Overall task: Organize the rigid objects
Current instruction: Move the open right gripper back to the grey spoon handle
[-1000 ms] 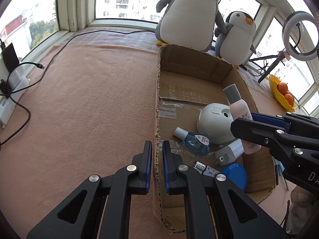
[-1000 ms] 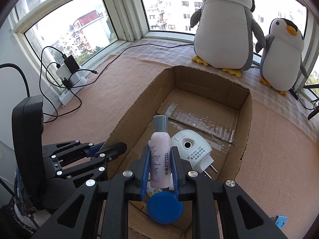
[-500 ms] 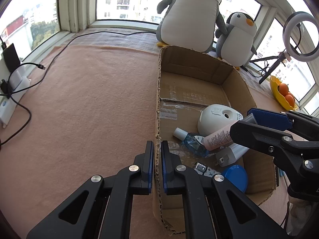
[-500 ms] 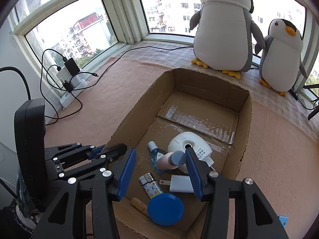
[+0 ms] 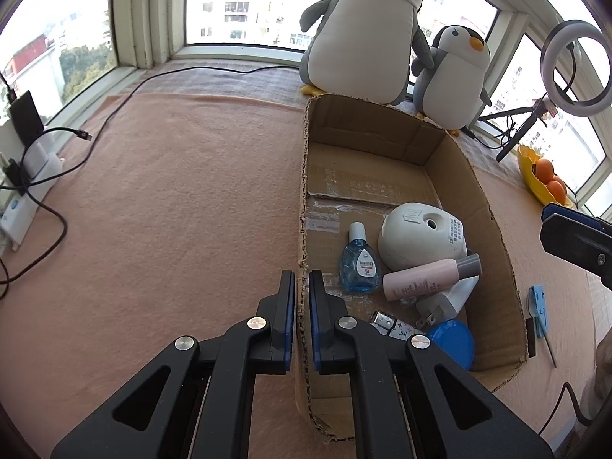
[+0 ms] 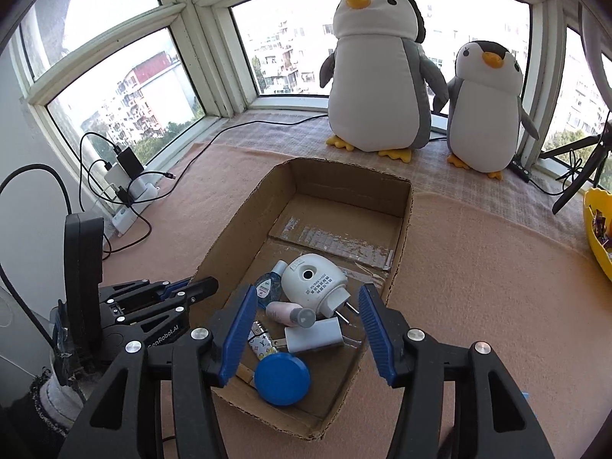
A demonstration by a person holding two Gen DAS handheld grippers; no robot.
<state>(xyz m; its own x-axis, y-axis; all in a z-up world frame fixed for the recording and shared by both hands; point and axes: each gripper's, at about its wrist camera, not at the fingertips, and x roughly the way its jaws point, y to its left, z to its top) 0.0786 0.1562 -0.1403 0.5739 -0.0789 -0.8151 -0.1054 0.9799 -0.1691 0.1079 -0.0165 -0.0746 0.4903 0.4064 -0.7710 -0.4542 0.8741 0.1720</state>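
A brown cardboard box (image 5: 493,229) (image 6: 397,237) lies open on the pink cloth. Inside lie a pink bottle with a grey cap (image 5: 424,281) (image 6: 285,313), a white dome-shaped plug-in device (image 5: 417,235) (image 6: 315,283), a small blue bottle (image 5: 357,264) (image 6: 267,287), a white charger (image 5: 447,298) (image 6: 315,338), a blue round lid (image 5: 453,342) (image 6: 282,378) and a patterned lighter (image 5: 397,325) (image 6: 262,344). My left gripper (image 5: 302,290) (image 6: 199,290) is shut on the box's left wall. My right gripper (image 6: 306,302) is open and empty above the box's near end; its tip shows in the left wrist view (image 5: 573,233).
Two plush penguins (image 6: 376,76) (image 6: 485,107) stand behind the box by the window. A power strip with chargers and cables (image 6: 126,187) (image 5: 26,176) lies at the left. A yellow fruit bowl (image 5: 543,179) (image 6: 596,229) and a ring light stand (image 5: 550,84) are at the right.
My right gripper opened and let go of the pink bottle, which now lies in the box, then drew back and up. My left gripper stayed shut on the box wall.
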